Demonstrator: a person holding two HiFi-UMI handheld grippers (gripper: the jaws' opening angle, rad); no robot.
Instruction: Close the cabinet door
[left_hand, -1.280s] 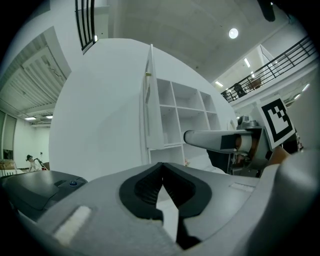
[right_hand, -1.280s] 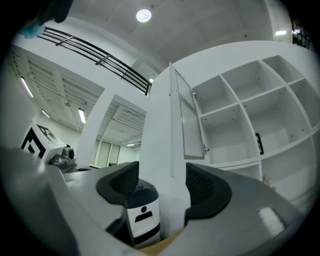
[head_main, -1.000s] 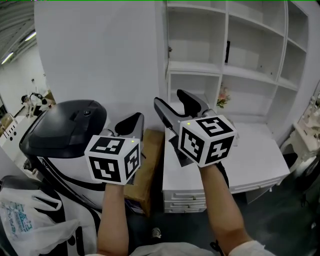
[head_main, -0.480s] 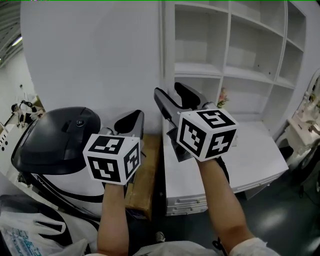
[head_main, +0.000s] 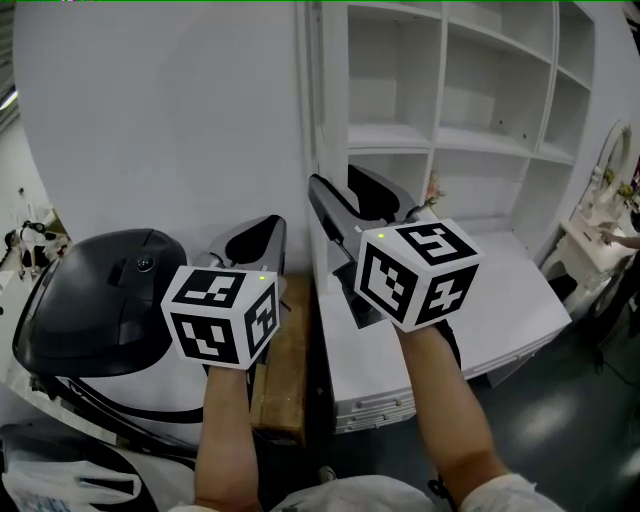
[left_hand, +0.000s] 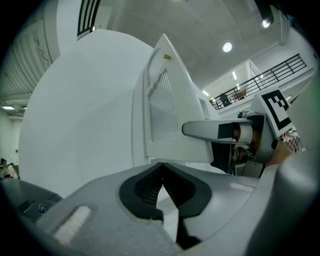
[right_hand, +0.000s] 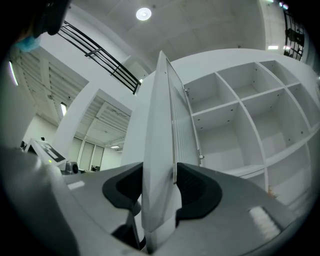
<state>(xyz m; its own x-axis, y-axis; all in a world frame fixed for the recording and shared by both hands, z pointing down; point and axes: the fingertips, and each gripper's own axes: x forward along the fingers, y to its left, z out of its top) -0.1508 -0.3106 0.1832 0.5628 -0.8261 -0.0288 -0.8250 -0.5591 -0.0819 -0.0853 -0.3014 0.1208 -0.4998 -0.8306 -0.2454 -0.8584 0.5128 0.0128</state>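
Note:
The white cabinet door (head_main: 170, 130) stands open, its free edge just left of the open shelves (head_main: 450, 140). My right gripper (head_main: 338, 190) straddles that edge. In the right gripper view the door (right_hand: 159, 150) runs edge-on between the closing jaws, with a pad touching each face of it at the right gripper (right_hand: 160, 185). My left gripper (head_main: 262, 228) hangs left of the door edge, in front of the door's face. Its jaws are shut with nothing between them, as the left gripper (left_hand: 162, 172) shows. From there the door (left_hand: 162, 110) rises ahead.
A black-and-white machine (head_main: 90, 300) stands at the lower left, with a brown board (head_main: 285, 360) beside it. A white desk top with drawers (head_main: 480, 320) sits below the shelves, and pink flowers (head_main: 432, 190) stand at its back. A plastic bag (head_main: 50, 490) lies at the bottom left.
Both grippers have edged toward the door. The right jaws, wide apart a second ago, have narrowed onto the door's edge. The left gripper stays shut.

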